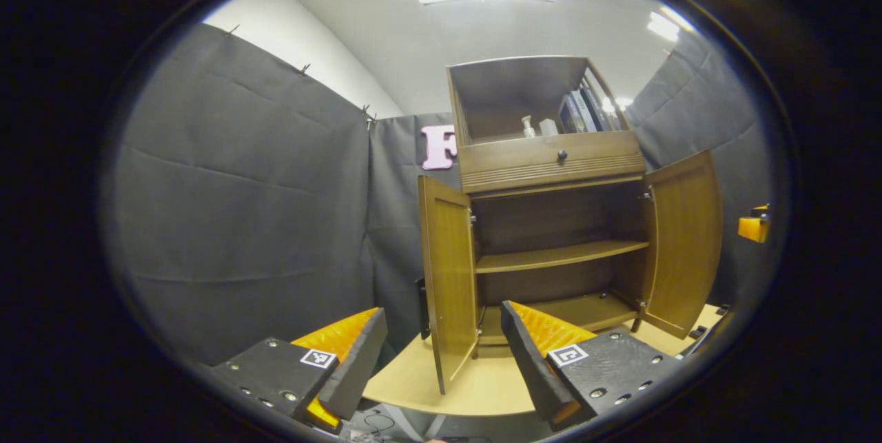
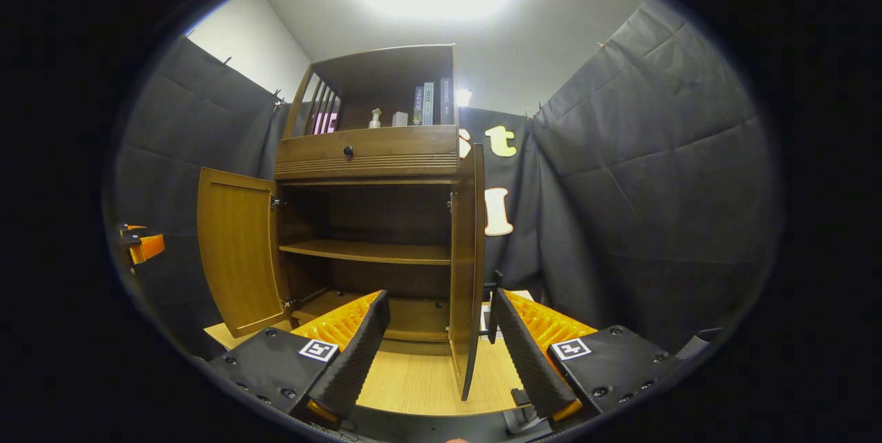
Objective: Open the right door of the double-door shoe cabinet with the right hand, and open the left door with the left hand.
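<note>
The brown wooden shoe cabinet (image 1: 551, 164) (image 2: 368, 150) stands on a light wooden tabletop, with both lower doors swung wide. In the left gripper view the left door (image 1: 448, 284) shows nearly edge-on, straight ahead of my open left gripper (image 1: 441, 360), whose fingers are spread wide and touch nothing. The right door (image 1: 682, 243) hangs open at the far side. In the right gripper view the right door (image 2: 467, 271) is edge-on just beyond my open right gripper (image 2: 437, 346), and the left door (image 2: 238, 250) stands open. Inside, one shelf (image 2: 365, 250) is bare.
A drawer with a dark knob (image 1: 562, 154) sits above the doors. The top compartment holds books (image 2: 431, 104) and a small bottle (image 2: 375, 118). The light tabletop (image 1: 475, 388) ends in a curved front edge. Black cloth walls close in on both sides. Part of the other gripper (image 1: 754, 226) (image 2: 141, 244) shows at each view's edge.
</note>
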`<move>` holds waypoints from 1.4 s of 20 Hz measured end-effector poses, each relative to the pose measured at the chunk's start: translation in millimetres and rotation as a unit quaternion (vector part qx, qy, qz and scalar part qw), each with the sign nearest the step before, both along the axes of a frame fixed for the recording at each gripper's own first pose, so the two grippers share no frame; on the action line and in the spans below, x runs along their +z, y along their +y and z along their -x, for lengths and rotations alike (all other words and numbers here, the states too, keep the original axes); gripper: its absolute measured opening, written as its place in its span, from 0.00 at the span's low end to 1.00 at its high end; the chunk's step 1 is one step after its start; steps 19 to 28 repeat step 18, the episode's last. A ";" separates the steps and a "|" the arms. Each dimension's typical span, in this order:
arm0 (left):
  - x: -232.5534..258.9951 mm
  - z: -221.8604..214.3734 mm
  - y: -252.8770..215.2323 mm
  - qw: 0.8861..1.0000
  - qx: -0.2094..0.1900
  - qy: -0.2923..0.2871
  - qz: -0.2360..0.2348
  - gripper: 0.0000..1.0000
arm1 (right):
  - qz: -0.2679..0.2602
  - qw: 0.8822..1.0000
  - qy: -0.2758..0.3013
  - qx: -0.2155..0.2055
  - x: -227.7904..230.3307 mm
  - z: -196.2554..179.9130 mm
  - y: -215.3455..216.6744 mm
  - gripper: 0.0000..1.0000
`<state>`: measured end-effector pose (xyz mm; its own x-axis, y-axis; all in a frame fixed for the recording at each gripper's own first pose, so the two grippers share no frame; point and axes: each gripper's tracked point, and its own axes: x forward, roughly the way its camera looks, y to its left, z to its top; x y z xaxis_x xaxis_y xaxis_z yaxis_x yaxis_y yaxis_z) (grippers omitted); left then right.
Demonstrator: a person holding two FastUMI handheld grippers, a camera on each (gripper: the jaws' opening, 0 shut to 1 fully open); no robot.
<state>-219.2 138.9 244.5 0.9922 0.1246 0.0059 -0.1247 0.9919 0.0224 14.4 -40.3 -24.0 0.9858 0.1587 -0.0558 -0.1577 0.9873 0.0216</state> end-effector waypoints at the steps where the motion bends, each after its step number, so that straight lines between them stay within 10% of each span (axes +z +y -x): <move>1: -0.2 -0.1 0.1 1.000 0.001 0.001 0.000 0.97 | 0.000 1.000 0.001 0.001 -1.3 -0.5 0.4 0.93; 28: -1.1 -4.8 -0.4 1.000 0.008 -0.002 -0.005 0.97 | -0.001 1.000 0.000 0.006 -2.1 -10.2 6.9 0.93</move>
